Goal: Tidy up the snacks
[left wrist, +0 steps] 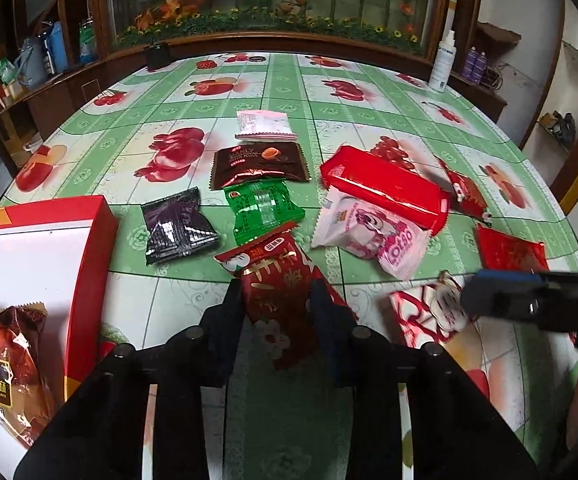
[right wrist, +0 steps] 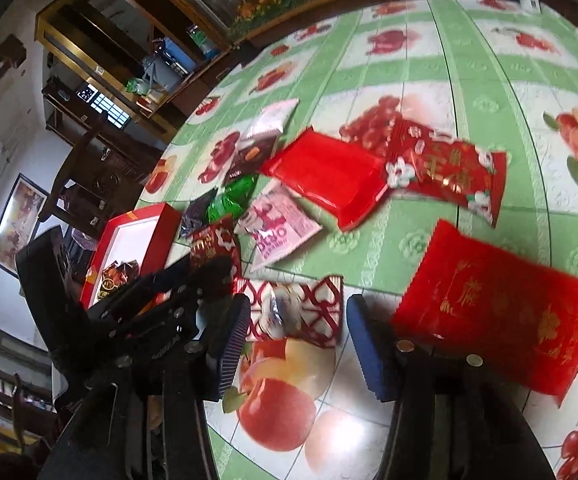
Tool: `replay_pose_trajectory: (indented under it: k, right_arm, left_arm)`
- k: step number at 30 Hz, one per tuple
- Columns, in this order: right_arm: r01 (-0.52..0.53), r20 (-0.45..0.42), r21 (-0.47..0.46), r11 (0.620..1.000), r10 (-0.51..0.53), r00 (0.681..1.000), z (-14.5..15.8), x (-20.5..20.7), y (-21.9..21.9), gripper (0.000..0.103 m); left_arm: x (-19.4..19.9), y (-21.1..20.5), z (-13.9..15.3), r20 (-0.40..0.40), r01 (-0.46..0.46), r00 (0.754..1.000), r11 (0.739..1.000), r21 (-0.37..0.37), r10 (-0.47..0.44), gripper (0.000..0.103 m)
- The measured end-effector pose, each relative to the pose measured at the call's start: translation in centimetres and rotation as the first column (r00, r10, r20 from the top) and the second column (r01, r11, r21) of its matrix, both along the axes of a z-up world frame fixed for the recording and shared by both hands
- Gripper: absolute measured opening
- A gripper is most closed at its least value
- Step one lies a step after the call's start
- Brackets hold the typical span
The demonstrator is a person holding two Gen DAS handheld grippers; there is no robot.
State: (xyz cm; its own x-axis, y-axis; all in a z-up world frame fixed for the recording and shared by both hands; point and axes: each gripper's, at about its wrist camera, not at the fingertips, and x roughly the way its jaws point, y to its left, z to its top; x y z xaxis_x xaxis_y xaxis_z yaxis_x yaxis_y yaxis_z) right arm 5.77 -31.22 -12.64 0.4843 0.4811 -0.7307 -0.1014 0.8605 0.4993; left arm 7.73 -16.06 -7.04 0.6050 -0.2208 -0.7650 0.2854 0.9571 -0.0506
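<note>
My left gripper (left wrist: 279, 300) is shut on a red packet with gold characters (left wrist: 277, 280), held just above the green fruit-print tablecloth (left wrist: 177, 300). To its left lies an open red box (left wrist: 93, 236) with a brown sesame packet (left wrist: 5, 352) inside. My right gripper (right wrist: 297, 336) stands open low over the table. A red-and-white heart-pattern packet (right wrist: 301, 312) lies flat at its fingertips, and the pads do not press on it. In the left wrist view one blue right fingertip (left wrist: 489, 292) shows beside that heart-pattern packet (left wrist: 421, 316).
Loose snacks lie across the table: a pink Lotso packet (left wrist: 373, 236), a long red pack (left wrist: 385, 188), green (left wrist: 265, 208), black (left wrist: 177, 228), brown (left wrist: 257, 164) and white (left wrist: 265, 124) packets. A big red packet (right wrist: 501, 320) lies right of my right gripper. A spray bottle (left wrist: 443, 64) stands far right.
</note>
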Motion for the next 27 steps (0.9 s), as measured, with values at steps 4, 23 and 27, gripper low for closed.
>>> replay_pose_trajectory:
  k: [4, 23, 27]
  right_arm:
    - [0.033, 0.036, -0.009, 0.999, -0.032, 0.999, 0.3, 0.1, 0.0, 0.063]
    - [-0.16, 0.004, -0.135, 0.978, 0.162, 0.987, -0.2, -1.5, 2.0, 0.036]
    - [-0.203, 0.132, -0.219, 0.955, 0.235, 0.963, 1.7, -3.7, 2.8, 0.042]
  left_arm:
    - [-1.0, -0.4, 0.0, 0.003, 0.034, 0.999, 0.999, 0.018, -0.035, 0.029]
    - [-3.1, 1.7, 1.3, -0.158, -0.054, 0.985, 0.997, 0.046, 0.061, 0.05]
    - [-2.8, 2.1, 1.8, -0.143, -0.095, 0.985, 0.995, 0.025, 0.098, 0.058]
